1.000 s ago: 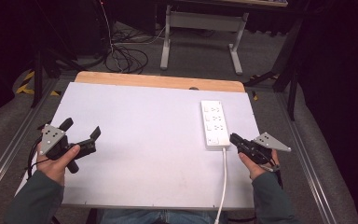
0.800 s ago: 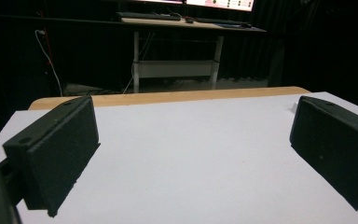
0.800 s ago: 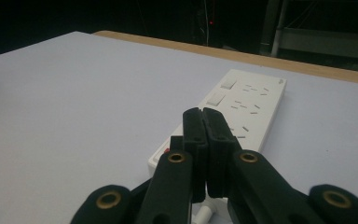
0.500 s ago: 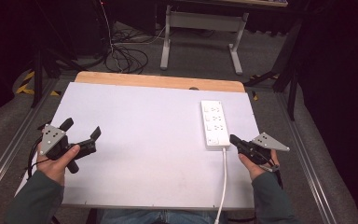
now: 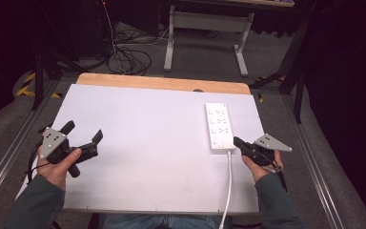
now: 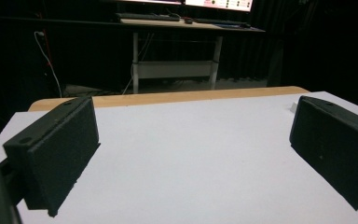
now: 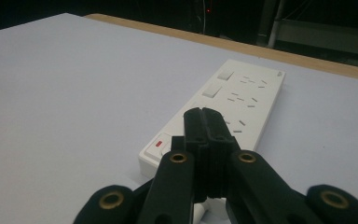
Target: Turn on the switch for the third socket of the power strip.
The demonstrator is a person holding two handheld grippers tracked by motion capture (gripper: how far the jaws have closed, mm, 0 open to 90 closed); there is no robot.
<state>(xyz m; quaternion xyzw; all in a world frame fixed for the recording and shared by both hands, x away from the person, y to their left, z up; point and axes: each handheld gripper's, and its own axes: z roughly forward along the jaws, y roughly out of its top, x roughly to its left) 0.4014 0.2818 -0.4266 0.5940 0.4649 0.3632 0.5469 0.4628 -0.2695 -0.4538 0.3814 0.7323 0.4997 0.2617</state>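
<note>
A white power strip [image 5: 219, 126] lies lengthwise on the right side of the white table top [image 5: 147, 124], and its white cable [image 5: 228, 181] runs back toward the near edge. My right gripper [image 5: 236, 141] is shut with nothing between its jaws. Its tip rests just beside the strip's near end. In the right gripper view the closed jaws [image 7: 203, 114] point over the end of the power strip [image 7: 233, 100] where a red switch sits. My left gripper [image 5: 84, 130] is held at the table's left edge, open and empty, its jaws [image 6: 193, 112] spread wide over bare white surface.
A wooden strip [image 5: 162, 82] borders the table's far edge. Beyond it on the floor stand a grey desk frame [image 5: 205, 24] and a tangle of black cables [image 5: 128, 57]. Metal rails [image 5: 9, 152] run along both sides of the table.
</note>
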